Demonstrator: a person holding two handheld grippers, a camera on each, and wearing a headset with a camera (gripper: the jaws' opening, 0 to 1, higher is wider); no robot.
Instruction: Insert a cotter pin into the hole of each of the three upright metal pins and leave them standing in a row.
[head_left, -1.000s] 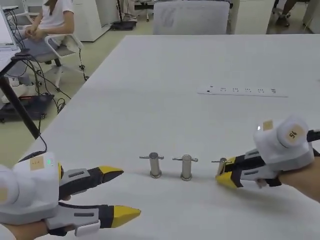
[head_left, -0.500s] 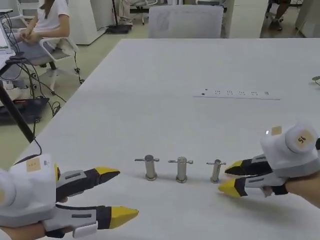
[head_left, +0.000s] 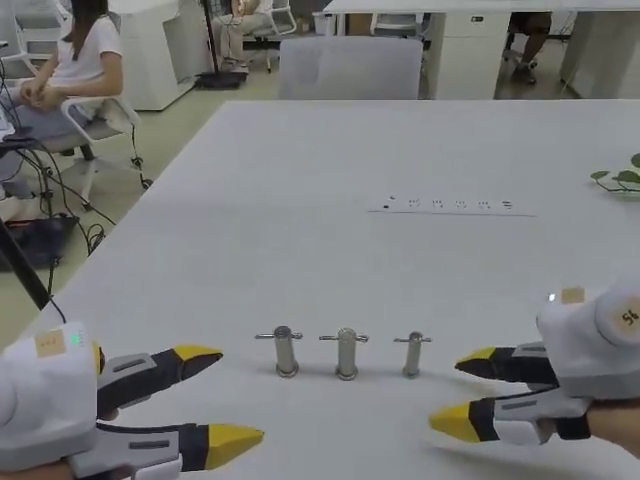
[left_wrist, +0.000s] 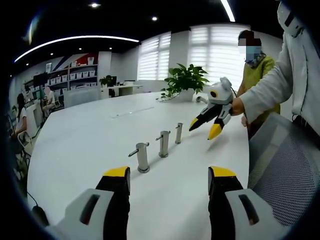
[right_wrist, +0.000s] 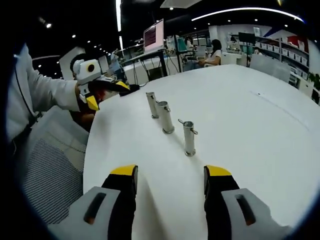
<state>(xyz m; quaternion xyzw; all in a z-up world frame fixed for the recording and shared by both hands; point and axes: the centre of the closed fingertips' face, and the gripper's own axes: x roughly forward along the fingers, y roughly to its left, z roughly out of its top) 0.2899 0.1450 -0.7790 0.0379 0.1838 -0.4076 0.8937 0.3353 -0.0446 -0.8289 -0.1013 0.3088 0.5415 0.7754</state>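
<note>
A: How far are we with the job?

B: We think we are at the end of it, or very close. Three pins stand in a row on the table (head_left: 300, 150), on the near side. The left pin (head_left: 286, 357), the middle pin (head_left: 346, 360) and the right pin (head_left: 412, 360) are all upright. They stand side by side and do not touch.

A: Does each one have its cotter pin?

B: We see a thin bar across the top of each. The cotter pin (head_left: 264, 336) in the left pin sticks out on both sides. The other two look the same. The holes are too small for us to see.

A: What about our grippers?

B: Our left gripper (head_left: 235, 395) is to the left of the row, well apart from it. Its jaws are wide apart and hold nothing. Our right gripper (head_left: 448, 392) is to the right of the row, near the right pin but not touching it. Its jaws are wide apart too, with nothing in them.

A: So what is left for us?

B: Not much, we think. We just must not bump the row.
</note>
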